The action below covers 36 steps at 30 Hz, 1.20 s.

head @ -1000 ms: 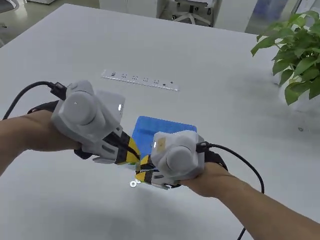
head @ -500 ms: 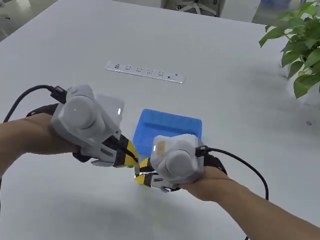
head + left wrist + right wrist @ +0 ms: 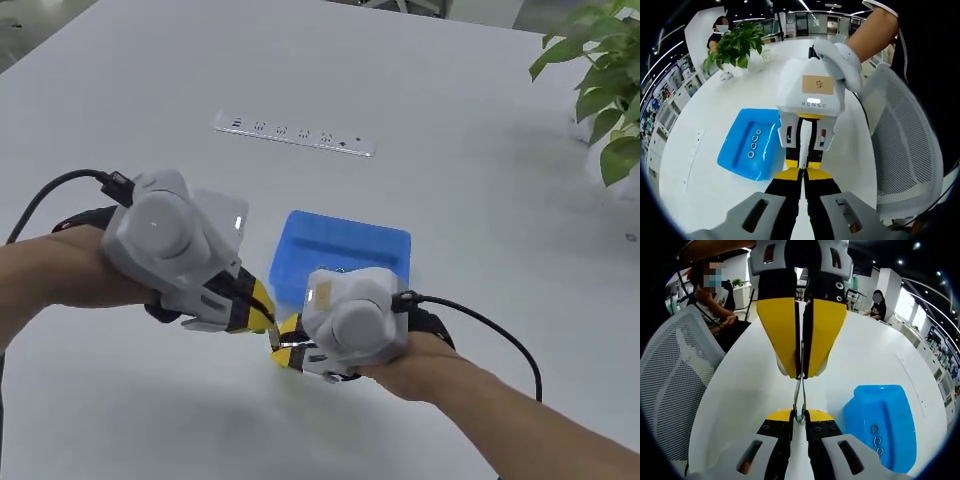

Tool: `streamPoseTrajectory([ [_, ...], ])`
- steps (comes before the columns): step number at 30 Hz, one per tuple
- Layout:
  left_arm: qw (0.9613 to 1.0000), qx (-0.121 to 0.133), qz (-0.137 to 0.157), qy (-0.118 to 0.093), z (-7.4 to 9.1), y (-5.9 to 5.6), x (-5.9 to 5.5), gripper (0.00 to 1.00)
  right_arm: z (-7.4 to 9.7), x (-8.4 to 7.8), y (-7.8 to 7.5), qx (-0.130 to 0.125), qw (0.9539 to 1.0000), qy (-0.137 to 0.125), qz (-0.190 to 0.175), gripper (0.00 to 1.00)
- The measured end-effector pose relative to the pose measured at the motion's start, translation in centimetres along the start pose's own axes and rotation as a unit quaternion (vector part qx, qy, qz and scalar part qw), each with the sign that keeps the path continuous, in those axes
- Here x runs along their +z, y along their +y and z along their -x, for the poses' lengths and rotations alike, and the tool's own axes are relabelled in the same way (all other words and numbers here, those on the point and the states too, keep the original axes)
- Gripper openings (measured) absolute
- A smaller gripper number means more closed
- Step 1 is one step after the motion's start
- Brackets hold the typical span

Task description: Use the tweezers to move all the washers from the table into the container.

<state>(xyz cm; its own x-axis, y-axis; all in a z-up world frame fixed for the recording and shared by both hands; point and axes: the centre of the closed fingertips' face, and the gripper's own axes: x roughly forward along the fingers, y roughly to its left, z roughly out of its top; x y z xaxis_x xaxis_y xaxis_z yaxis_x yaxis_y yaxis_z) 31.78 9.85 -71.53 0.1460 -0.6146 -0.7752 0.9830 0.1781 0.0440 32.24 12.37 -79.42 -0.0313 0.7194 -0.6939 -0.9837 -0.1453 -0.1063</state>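
Head view gives me a wide white table [image 3: 480, 190] with bare room at 9, 12 and 3 o'clock of my hands; its far edge shows along the top of the picture. A power strip [image 3: 293, 135] lies flat at 12 o'clock, well apart from the blue container [image 3: 350, 245], which sits just beyond my two grippers at 1 o'clock. A plant [image 3: 605, 90] leans in at 2 o'clock, well clear of everything.

My left gripper [image 3: 258, 310] and right gripper [image 3: 288, 352] meet tip to tip over the tabletop, near the container's near-left corner. Both sets of jaws are closed down to a sliver, and each pinches one end of the tweezers [image 3: 800, 390]. In the right gripper view the thin metal legs run from my own yellow tips at 6 o'clock up into the left's yellow tips at 12 o'clock.

Left gripper view shows what I cannot make out from the head view: four washers [image 3: 754, 144] in a row on the container's floor, at 9 o'clock of my jaws. Right gripper view has the container at 4 o'clock with washers in it, fewer of them clear. Both gripper views also show a mesh chair [image 3: 905, 150] off the table's near edge, and from the head the tweezers are too small to tell
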Motion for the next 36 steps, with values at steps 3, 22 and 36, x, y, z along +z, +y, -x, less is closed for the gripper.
streamPoseTrajectory([
  [3, 1.0, 0.002, 0.005, -0.004, 0.1, 0.2, 0.0, 0.06, 0.0, 0.1, -0.1, -0.001, 1.0, -0.005, -0.006, 0.11],
  [22, 1.0, 0.001, 0.006, -0.003, 0.1, 0.0, -0.1, 0.06, 0.3, 0.1, 0.0, 0.002, 0.9998, -0.007, -0.02, 0.09],
  [36, 0.9999, 0.004, -0.004, -0.009, 0.9, 0.2, 0.7, 0.06, 1.4, 1.1, -0.1, -0.01, 0.9999, -0.009, -0.009, 0.1],
])
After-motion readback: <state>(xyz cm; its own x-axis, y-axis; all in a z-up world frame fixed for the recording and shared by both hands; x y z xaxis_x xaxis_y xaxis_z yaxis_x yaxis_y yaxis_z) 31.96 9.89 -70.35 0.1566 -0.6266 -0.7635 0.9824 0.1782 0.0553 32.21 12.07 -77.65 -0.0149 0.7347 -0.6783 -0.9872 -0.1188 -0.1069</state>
